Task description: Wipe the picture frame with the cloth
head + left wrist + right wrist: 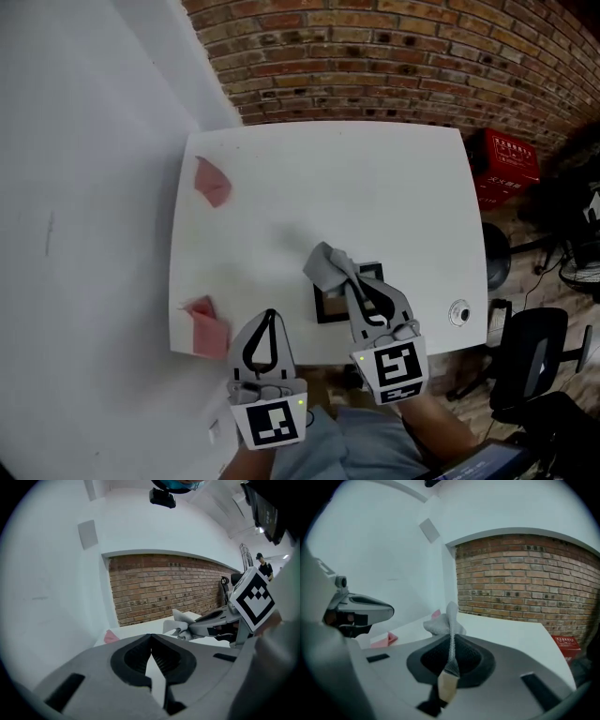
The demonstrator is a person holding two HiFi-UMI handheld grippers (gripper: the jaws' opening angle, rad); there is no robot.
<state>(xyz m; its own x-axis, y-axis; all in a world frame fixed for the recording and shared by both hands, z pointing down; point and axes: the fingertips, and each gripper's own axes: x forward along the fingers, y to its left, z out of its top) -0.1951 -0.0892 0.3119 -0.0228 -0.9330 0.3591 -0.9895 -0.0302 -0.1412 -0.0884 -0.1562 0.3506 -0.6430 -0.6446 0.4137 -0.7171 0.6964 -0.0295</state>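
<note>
- Grey cloth (pixel 445 620) is pinched between the jaws of the right gripper (pixel 451 641). A thin fold runs down through the dark jaw pads, and the rest stands up in a crumpled bunch past the tips.
- From the head view, the right gripper (pixel 356 286) reaches over a dark picture frame (pixel 323 314). The grey cloth (pixel 326 265) is bunched at the frame's far left corner (whether it touches the frame cannot be told).
- The picture frame lies flat on a white table (pixel 375 187), close to the near edge and a little right of the middle.
- The left gripper (pixel 151 641) has its jaws pressed together at the tips, with nothing between them.
- In the head view, the left gripper (pixel 270 319) sits at the table's near edge, left of the frame and apart from it.
- Just left of it, a near pink cloth (pixel 206 323) lies at the table's near left corner.
- A far pink cloth (pixel 212 181) lies towards the far left corner.
- A small round fitting (pixel 459 313) sits near the table's right edge.
- Beyond the table is a brick wall (pixel 394 56), with a red crate (pixel 506 164) on the floor to the right.
- A black chair (pixel 534 356) stands at the lower right.
</note>
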